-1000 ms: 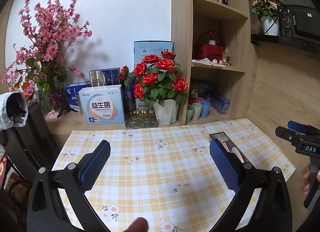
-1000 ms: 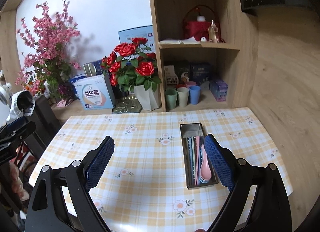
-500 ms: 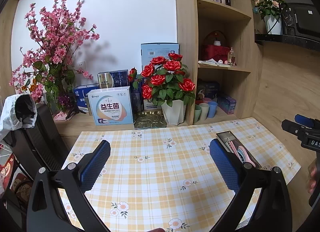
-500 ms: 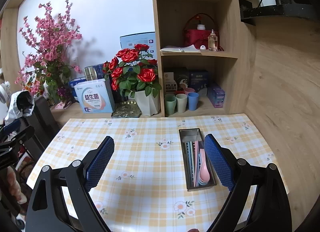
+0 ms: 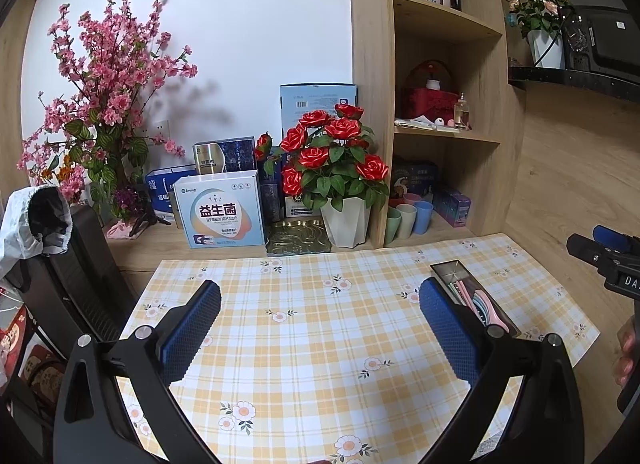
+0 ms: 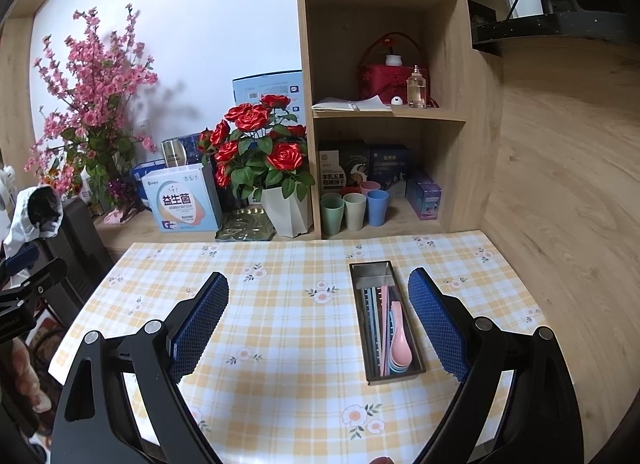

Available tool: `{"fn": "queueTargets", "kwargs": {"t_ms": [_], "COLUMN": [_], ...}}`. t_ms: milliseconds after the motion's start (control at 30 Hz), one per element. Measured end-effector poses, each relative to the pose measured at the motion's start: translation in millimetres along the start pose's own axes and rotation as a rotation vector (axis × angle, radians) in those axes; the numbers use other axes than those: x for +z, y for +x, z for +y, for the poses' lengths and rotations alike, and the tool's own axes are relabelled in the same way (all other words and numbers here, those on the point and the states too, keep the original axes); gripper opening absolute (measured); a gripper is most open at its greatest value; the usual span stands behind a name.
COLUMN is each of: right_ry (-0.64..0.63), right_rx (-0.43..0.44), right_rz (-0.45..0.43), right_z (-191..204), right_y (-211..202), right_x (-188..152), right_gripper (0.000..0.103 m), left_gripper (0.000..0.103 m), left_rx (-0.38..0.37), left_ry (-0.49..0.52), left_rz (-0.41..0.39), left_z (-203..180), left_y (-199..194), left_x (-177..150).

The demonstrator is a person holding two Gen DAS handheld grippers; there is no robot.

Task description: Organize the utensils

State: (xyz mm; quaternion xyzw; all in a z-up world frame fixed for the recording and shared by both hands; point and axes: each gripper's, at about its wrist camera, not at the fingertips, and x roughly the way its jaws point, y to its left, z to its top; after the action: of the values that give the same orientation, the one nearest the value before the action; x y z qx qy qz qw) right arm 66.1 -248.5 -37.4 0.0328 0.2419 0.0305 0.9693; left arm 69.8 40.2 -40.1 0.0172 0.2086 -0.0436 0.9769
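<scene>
A narrow metal tray (image 6: 371, 270) lies on the yellow checked tablecloth (image 6: 280, 328), right of centre. It holds stacked pastel spoons (image 6: 400, 348) and several chopsticks (image 6: 376, 324). The tray also shows in the left wrist view (image 5: 452, 269), partly behind my left gripper's right finger. My right gripper (image 6: 318, 324) is open and empty, held above the table's near side, its right finger beside the tray. My left gripper (image 5: 320, 330) is open and empty, over the table's left part. The right gripper's body shows at the right edge of the left wrist view (image 5: 608, 260).
A pot of red roses (image 6: 260, 160), a white box (image 6: 182, 202), a pink blossom bouquet (image 6: 92, 104) and a green dish (image 6: 246, 226) stand along the back ledge. Shelves hold coloured cups (image 6: 354, 210) and boxes. A black chair (image 5: 68, 264) stands at the left.
Both grippers have drawn back and risen away from the table, so more of the cloth and shelves shows. The tray and utensils have not moved. Both stay open.
</scene>
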Motion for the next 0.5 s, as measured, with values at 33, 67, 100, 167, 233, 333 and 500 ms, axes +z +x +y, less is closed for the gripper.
{"fn": "queueTargets", "kwargs": {"t_ms": [33, 67, 100, 167, 233, 333, 500], "right_ry": [0.0, 0.001, 0.002, 0.002, 0.004, 0.008, 0.012], "right_rx": [-0.001, -0.002, -0.002, -0.005, -0.008, -0.011, -0.015], "right_rz": [0.0, 0.0, 0.0, 0.0, -0.001, -0.003, -0.003], "right_z": [0.1, -0.2, -0.2, -0.6, -1.1, -1.4, -2.6], "right_y": [-0.2, -0.3, -0.4, -0.3, -0.4, -0.8, -1.2], "right_x": [-0.2, -0.4, -0.5, -0.4, 0.3, 0.8, 1.0], "right_gripper": [0.088, 0.088, 0.088, 0.088, 0.088, 0.088, 0.088], "left_gripper": [0.097, 0.097, 0.097, 0.097, 0.097, 0.097, 0.097], "left_rx": [-0.001, -0.001, 0.0, -0.001, -0.001, 0.0, -0.001], "left_ry": [0.0, 0.001, 0.001, -0.001, 0.001, 0.004, 0.0], "left_rz": [0.001, 0.001, 0.0, -0.001, -0.003, -0.004, 0.0], "left_z": [0.0, 0.0, -0.1, 0.1, -0.2, -0.7, -0.7], "left_y": [0.0, 0.0, 0.0, 0.0, -0.1, 0.2, 0.1], "left_x": [-0.4, -0.6, -0.6, -0.6, -0.5, -0.5, -0.2]}}
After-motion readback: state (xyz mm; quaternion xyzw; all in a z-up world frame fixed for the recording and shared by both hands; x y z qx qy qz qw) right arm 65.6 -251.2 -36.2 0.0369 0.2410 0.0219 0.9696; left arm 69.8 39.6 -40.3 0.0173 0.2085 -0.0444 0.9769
